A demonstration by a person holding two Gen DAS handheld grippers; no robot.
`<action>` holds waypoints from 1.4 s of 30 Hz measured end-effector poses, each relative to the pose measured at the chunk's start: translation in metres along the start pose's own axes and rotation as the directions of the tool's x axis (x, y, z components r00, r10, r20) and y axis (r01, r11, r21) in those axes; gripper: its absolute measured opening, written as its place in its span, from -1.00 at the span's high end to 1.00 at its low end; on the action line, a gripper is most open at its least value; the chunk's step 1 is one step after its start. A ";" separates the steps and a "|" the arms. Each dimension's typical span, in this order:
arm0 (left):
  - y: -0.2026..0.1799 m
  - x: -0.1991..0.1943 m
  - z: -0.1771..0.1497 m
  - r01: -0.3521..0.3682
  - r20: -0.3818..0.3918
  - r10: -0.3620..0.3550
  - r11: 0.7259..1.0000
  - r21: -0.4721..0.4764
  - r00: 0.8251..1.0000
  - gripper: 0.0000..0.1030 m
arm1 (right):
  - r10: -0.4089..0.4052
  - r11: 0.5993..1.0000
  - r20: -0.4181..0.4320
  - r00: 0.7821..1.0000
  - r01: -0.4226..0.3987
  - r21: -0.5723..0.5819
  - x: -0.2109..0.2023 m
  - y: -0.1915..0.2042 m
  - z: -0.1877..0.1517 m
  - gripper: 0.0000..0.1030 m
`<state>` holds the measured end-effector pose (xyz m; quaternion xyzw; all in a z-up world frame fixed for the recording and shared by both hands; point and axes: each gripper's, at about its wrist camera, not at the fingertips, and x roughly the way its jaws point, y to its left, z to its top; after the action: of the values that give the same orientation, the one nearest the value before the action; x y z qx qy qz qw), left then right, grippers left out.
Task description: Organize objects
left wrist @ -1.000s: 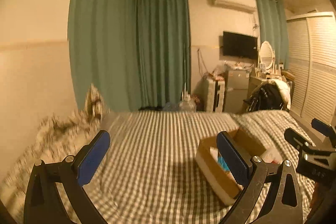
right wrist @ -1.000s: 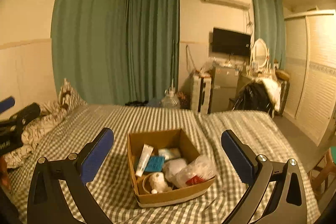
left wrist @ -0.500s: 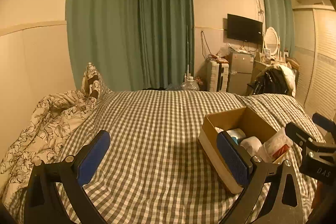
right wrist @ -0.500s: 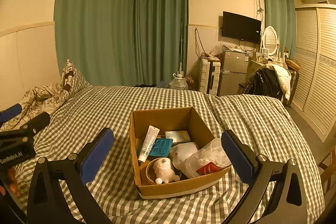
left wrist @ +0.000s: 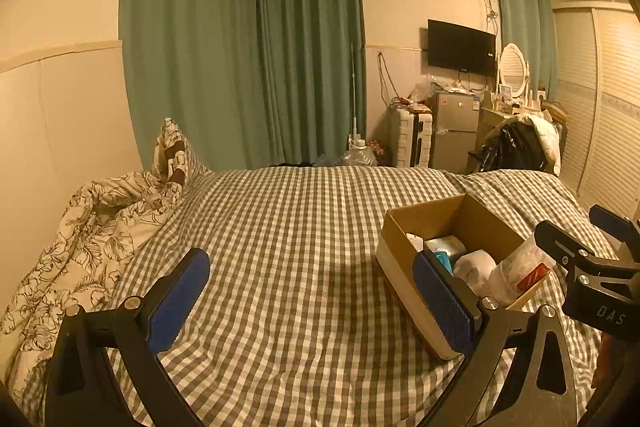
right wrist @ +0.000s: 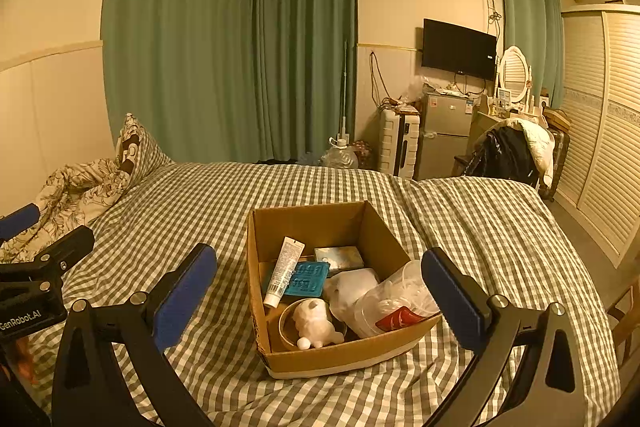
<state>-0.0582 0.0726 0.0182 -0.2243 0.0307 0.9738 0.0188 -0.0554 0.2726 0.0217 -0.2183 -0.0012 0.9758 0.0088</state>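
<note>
An open cardboard box (right wrist: pixel 316 223) sits on the checked bed (right wrist: pixel 208 203). It holds a white tube (right wrist: pixel 283 271), a teal tray (right wrist: pixel 306 280), a small teal box (right wrist: pixel 338 255), a white figurine (right wrist: pixel 314 323) in a round tin, a white lump (right wrist: pixel 354 287) and a clear plastic bag (right wrist: pixel 396 301). My right gripper (right wrist: pixel 318 297) is open and empty, just before the box. My left gripper (left wrist: pixel 312 301) is open and empty over bare bedding, left of the box (left wrist: pixel 432 223).
A floral duvet and pillow (left wrist: pixel 100 223) lie at the bed's left by the wall. Beyond the bed stand green curtains (right wrist: pixel 240 47), a water jug (right wrist: pixel 342 155), a white suitcase (right wrist: pixel 398 143), a small fridge (right wrist: pixel 444 135), a chair with clothes (right wrist: pixel 512 151) and a wardrobe (right wrist: pixel 600 131).
Both views have tipped down and steadied, so the bed and box sit lower and clearer. Both grippers stay open and empty.
</note>
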 end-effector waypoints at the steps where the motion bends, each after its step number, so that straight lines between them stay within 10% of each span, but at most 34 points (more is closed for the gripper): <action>1: 0.000 0.000 0.000 -0.001 -0.002 0.001 1.000 0.002 1.000 -1.00 | 0.000 1.000 0.001 1.000 0.000 0.001 0.000 -0.001 0.000 -0.99; 42: 0.004 0.001 -0.005 -0.014 -0.008 0.014 1.000 -0.009 1.000 -1.00 | 0.011 1.000 -0.012 1.000 -0.011 -0.002 0.005 0.004 -0.003 -0.99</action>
<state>-0.0575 0.0688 0.0134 -0.2281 0.0278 0.9732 0.0110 -0.0592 0.2685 0.0166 -0.2242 -0.0011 0.9745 0.0031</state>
